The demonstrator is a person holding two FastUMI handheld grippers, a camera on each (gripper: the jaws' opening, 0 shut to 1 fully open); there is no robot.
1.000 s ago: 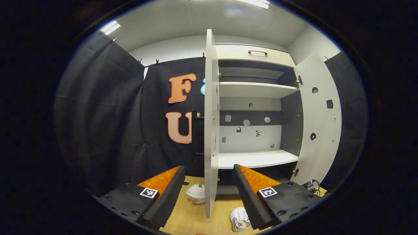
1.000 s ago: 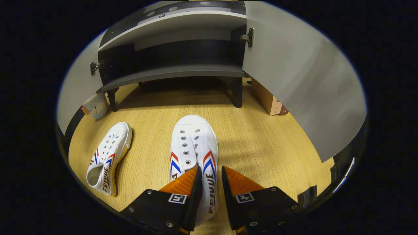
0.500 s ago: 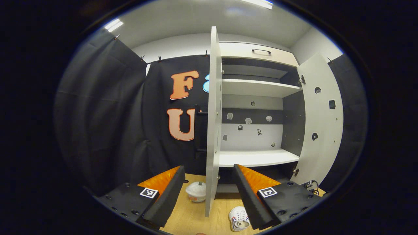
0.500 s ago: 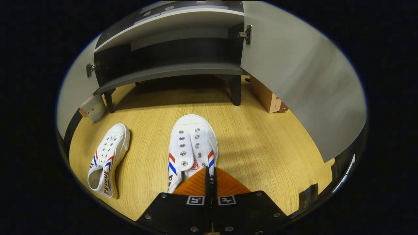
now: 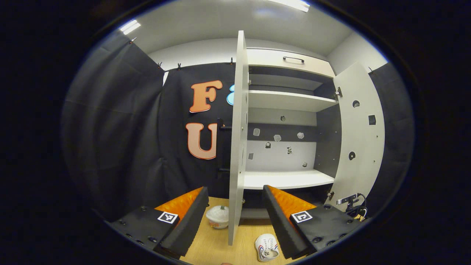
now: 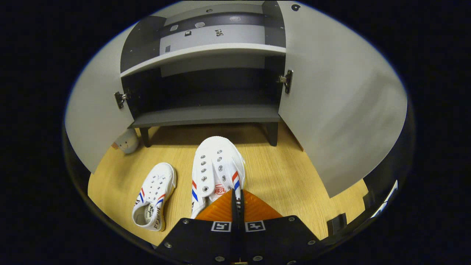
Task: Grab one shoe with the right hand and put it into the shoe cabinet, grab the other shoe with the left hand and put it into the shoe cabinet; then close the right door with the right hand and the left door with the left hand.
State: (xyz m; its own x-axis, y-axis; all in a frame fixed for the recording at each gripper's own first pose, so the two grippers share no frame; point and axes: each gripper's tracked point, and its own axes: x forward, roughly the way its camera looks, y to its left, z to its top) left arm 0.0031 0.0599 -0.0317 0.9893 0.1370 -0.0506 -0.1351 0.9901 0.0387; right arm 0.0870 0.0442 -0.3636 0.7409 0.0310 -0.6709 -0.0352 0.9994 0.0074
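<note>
Right gripper (image 6: 237,200): fingers pressed together on the side wall of a white shoe (image 6: 217,167), close to its opening. The shoe points toe-first toward the shoe cabinet (image 6: 206,117). Whether its sole touches the floor (image 6: 287,173) cannot be told from the right gripper view.

Second shoe (image 6: 153,197): white, same red and blue stripes, lying on the wooden floor to the left of the held one, apart from it, toe angled toward the cabinet. In the left gripper view part of a white shoe (image 5: 266,247) shows low on the floor, just beside that gripper's right finger.

Cabinet: both doors stand open. In the right gripper view the left door (image 6: 94,121) and the right door (image 6: 338,106) swing outward on either side of the dark bottom compartment, with a pale shelf (image 6: 206,55) above it. The cabinet stands on short dark legs. In the left gripper view the left door (image 5: 237,140) is seen nearly edge-on, the right door (image 5: 358,136) wide open.

Left gripper (image 5: 235,217): fingers spread wide, nothing between them, held level and facing the cabinet front.

Other: a small round pale object (image 6: 127,141) sits on the floor by the cabinet's left leg, below the left door; also seen in the left gripper view (image 5: 218,216).
</note>
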